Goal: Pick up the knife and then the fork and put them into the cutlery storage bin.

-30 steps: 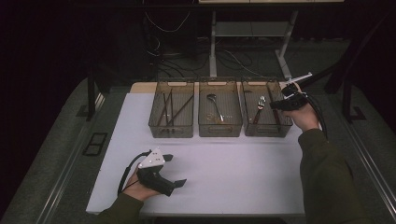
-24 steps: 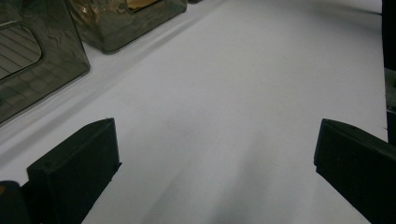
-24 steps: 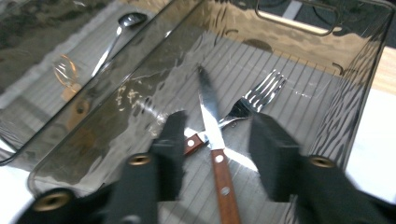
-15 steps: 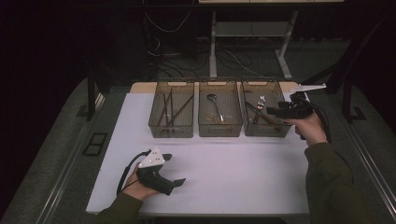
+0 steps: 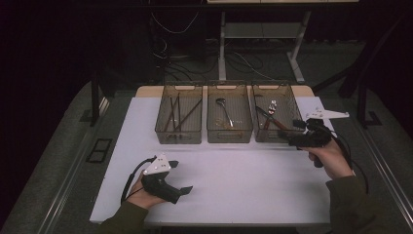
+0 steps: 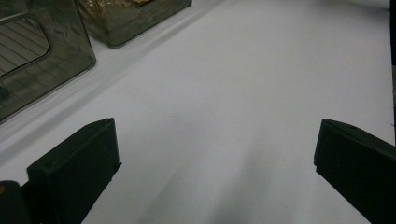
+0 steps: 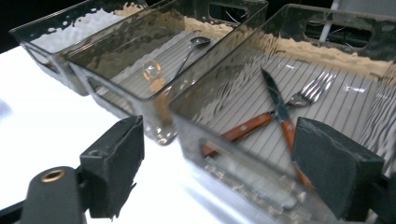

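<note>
Right gripper (image 5: 290,137): jaws have just been opening and stand wide with nothing between them; it hangs at the near right corner of the right bin, judged to have let go of a piece and to be clear of it.
Right bin (image 5: 292,105): clear ribbed tray, rightmost of three in a row at the far edge of the white table (image 5: 243,185).
Knife (image 7: 280,112): wooden handle, dark blade, lying flat on the bin floor, crossed over the fork; looks dropped rather than laid.
Fork (image 7: 299,100): steel tines toward the far wall, wooden handle (image 7: 243,130) toward the near wall, under the knife.
Sorting: cutlery seems split by kind, which would explain why knife and fork share one bin.
Middle bin (image 5: 229,114): holds a metal spoon (image 7: 194,46) lying lengthwise, bowl at the far end.
Left bin (image 5: 178,117): holds thin dark sticks, likely chopsticks (image 5: 178,112), leaning across each other.
Left gripper (image 5: 182,189): jaws spread wide and empty, resting low on the bare table near the person's edge, well apart from the bins; it appears parked as the idle hand.
Table front: bare white surface between the grippers, with no loose cutlery seen.
</note>
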A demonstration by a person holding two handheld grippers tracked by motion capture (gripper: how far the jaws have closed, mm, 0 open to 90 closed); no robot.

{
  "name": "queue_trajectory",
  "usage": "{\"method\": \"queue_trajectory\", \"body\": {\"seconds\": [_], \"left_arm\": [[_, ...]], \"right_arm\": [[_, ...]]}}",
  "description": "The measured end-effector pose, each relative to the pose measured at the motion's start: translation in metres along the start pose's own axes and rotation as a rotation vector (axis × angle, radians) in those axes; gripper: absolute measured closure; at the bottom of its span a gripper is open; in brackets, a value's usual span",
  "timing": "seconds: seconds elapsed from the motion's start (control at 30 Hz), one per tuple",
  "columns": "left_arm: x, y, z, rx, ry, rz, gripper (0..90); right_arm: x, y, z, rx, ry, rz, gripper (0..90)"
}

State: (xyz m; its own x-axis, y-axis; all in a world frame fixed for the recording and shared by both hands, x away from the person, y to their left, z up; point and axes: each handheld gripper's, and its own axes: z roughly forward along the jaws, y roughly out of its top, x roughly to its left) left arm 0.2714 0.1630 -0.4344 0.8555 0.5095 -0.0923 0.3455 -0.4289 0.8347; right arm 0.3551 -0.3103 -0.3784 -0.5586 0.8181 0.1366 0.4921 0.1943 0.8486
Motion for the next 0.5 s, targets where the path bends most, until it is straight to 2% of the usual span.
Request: {"method": "queue_trajectory", "body": {"seconds": [0.03,0.2,0.33,0.5], "left_arm": [[0.0,0.0,0.0,0.0,0.001,-0.001,0.0],[0.001,-0.001,0.0,-0.005,0.0,-0.011,0.0],[0.002,-0.001,-0.001,-0.001,0.002,-0.008,0.0],[0.003,-0.001,-0.002,-0.007,0.009,-0.013,0.0]], "right_arm": [[0.003,-0.004,-0.002,-0.006,0.001,0.003,12.5],[0.018,-0.027,-0.008,-0.023,-0.005,0.001,12.3],[0.028,-0.043,-0.011,0.003,0.012,-0.014,12.3],[0.038,-0.063,-0.016,-0.001,0.026,-0.027,12.3]]}}
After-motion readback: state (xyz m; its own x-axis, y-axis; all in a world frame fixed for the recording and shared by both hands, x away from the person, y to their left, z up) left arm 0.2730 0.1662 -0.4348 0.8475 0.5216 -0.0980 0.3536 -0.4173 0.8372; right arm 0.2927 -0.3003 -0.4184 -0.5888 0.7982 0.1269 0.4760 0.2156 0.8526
